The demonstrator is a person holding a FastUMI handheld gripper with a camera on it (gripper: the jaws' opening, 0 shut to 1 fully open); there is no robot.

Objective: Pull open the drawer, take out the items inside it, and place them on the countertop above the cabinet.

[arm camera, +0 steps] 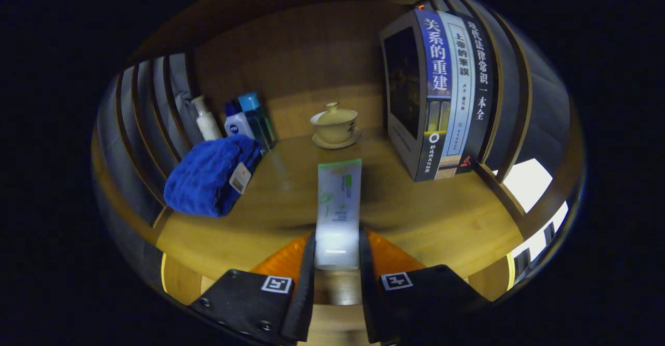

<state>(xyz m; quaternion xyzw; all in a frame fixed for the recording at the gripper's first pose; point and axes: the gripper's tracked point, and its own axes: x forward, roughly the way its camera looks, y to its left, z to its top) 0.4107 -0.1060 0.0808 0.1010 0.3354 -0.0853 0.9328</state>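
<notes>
The claw (pixel 336 247) grips a tube (pixel 338 205) by its lower end, holding it over the counter (pixel 441 205); this looks like the placing step, so next lower it between towel (pixel 210 174) and books (pixel 441 96), then release

I see a smooth, faintly glossy plastic tube (pixel 338 205) pressed between my gripper (pixel 336 255) fingers over a satiny wood countertop (pixel 441 216), a nubbly blue cloth towel (pixel 210 174), glossy-jacketed books (pixel 441 91), and what looks like a glazed ceramic lidded cup (pixel 335 122).
</notes>
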